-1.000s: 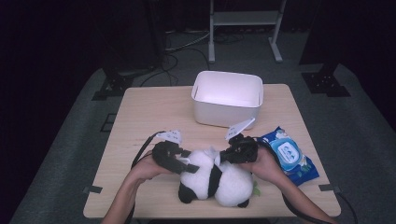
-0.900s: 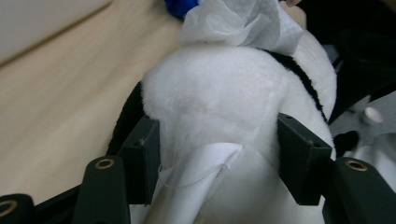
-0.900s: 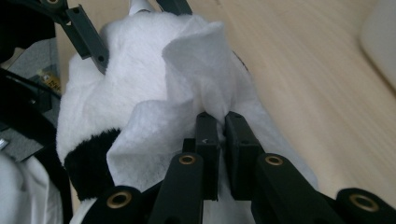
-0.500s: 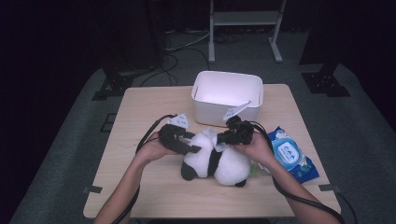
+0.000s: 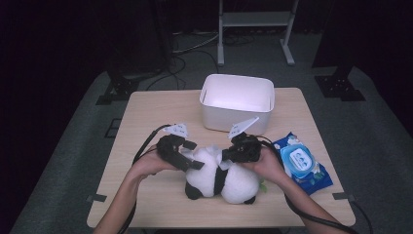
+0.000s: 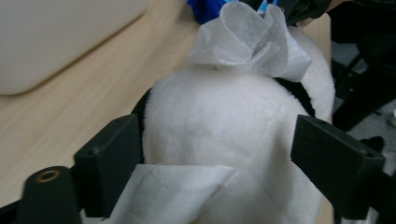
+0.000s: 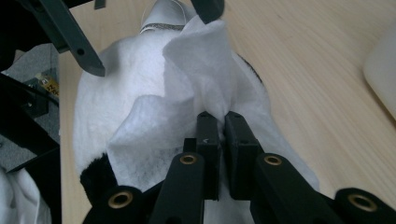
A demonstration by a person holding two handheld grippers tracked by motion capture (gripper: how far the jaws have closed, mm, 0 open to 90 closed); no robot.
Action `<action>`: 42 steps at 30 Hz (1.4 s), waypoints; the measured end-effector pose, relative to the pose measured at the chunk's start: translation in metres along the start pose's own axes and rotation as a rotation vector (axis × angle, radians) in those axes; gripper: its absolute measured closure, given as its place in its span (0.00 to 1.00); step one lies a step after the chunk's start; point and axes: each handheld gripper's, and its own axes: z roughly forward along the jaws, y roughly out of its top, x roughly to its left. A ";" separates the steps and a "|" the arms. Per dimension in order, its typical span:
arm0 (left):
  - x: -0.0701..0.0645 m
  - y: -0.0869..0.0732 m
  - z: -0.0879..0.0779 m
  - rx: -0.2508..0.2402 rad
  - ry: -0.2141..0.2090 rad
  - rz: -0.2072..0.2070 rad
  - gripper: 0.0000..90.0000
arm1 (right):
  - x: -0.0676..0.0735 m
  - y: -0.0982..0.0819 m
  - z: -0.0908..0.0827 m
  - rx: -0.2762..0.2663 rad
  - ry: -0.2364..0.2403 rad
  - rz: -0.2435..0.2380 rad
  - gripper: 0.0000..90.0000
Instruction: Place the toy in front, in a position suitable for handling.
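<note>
A black-and-white panda plush [image 5: 229, 183] lies on the wooden table [image 5: 146, 122] near its front edge. My left gripper [image 5: 194, 156] is at the plush's left end. Its jaws have just been opening and now stand wide on either side of the white head [image 6: 219, 121] without squeezing it. A loose fold of white wipe [image 6: 177, 186] lies at their base. My right gripper [image 5: 226, 156] comes in from the right and is shut on a crumpled white wipe [image 7: 196, 60], which rests on top of the plush [image 7: 107, 93].
A white bin [image 5: 234, 122] stands just behind the hands at the table's middle back. A blue pack of wipes [image 5: 299, 163] lies right of the plush, beside the right hand. Cables trail from both grippers toward the front edge.
The plush and both hands shifted away from the front edge toward the bin. The left gripper's jaws went from narrow to wide around the plush's head. The right gripper stayed shut on the wipe.
</note>
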 end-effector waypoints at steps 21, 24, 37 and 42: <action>0.000 -0.004 0.014 0.083 -0.125 -0.037 0.21 | 0.019 -0.009 -0.004 -0.023 0.040 -0.039 0.94; -0.001 -0.004 0.013 0.077 -0.119 -0.024 0.27 | 0.018 -0.009 -0.005 -0.026 0.037 -0.037 0.94; -0.003 -0.006 0.010 0.057 -0.110 -0.002 0.36 | 0.009 -0.015 -0.016 0.027 0.014 -0.024 0.93; -0.006 -0.005 0.010 0.054 -0.112 0.011 0.35 | 0.005 -0.027 -0.028 0.027 0.000 -0.004 0.93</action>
